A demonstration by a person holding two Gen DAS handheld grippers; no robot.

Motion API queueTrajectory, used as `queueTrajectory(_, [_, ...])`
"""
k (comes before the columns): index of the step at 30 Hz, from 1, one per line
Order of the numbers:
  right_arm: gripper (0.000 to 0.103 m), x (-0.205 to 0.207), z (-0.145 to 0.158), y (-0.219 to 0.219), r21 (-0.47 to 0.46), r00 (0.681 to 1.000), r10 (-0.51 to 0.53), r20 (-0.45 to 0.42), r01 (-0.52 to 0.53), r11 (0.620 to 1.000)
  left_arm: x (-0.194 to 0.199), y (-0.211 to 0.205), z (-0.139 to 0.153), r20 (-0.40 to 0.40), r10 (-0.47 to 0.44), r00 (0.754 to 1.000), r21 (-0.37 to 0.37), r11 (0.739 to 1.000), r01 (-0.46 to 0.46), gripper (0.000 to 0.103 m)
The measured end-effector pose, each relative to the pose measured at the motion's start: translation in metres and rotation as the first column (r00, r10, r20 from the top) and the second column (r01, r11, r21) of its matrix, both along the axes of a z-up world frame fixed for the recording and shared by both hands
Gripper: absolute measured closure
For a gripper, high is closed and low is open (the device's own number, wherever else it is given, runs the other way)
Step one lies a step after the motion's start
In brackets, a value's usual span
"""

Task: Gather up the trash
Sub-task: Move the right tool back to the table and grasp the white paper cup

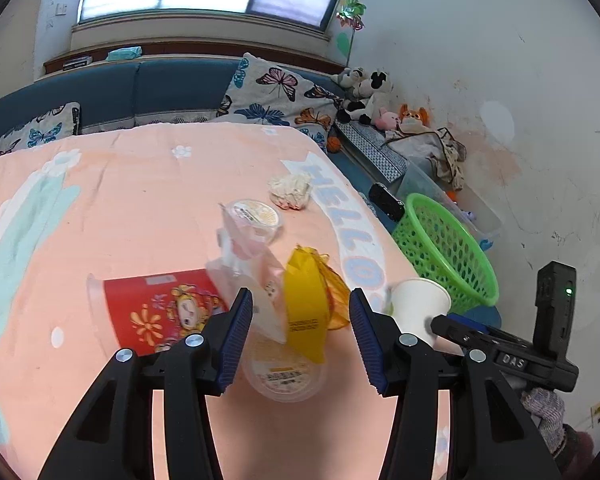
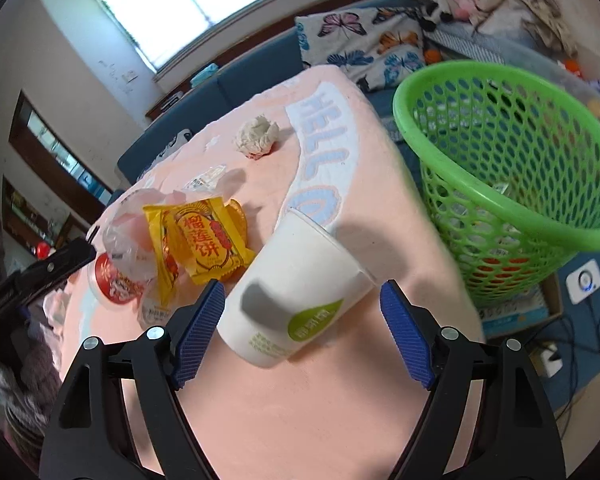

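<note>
On the pink tablecloth lie a white paper cup on its side, a yellow snack wrapper, a clear plastic wrapper, a red noodle cup, two clear lidded tubs and a crumpled tissue. My right gripper is open with the paper cup between its jaws. My left gripper is open around the yellow wrapper, above a tub. The green mesh basket stands off the table's right edge, with some trash inside.
A blue sofa with butterfly pillows runs behind the table. Stuffed toys and cloth piles sit at the right by the wall. Cables and a box lie on the floor below the basket.
</note>
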State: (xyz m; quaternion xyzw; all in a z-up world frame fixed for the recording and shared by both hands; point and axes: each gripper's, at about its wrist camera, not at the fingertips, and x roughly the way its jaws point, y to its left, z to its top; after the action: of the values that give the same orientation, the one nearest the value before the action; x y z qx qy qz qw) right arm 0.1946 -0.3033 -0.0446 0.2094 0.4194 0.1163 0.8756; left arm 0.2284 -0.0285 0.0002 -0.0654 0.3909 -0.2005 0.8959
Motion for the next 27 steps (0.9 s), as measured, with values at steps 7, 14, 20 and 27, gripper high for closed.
queueTrajectory(7, [0.023, 0.013, -0.015, 0.007, 0.044, 0.998, -0.020, -0.062, 0.022, 0.999, 0.002, 0.018, -0.001, 0.001, 0.013, 1.000, -0.012, 1.000, -0.013, 0.055])
queueTrajectory(14, [0.022, 0.022, -0.020, 0.013, 0.073, 0.996, -0.020, -0.087, 0.027, 0.997, 0.005, 0.033, -0.004, -0.004, 0.035, 0.999, -0.019, 0.999, -0.035, 0.052])
queueTrajectory(20, [0.023, 0.027, -0.025, 0.016, 0.115, 0.994, -0.008, -0.112, 0.021, 0.993, 0.008, 0.039, -0.006, -0.009, 0.044, 0.999, -0.026, 0.999, -0.044, 0.052])
queueTrajectory(27, [0.023, 0.031, -0.027, 0.014, 0.163, 0.992, -0.020, -0.123, 0.040, 0.986, 0.011, 0.037, -0.009, -0.019, 0.039, 0.999, -0.019, 0.999, -0.039, 0.049])
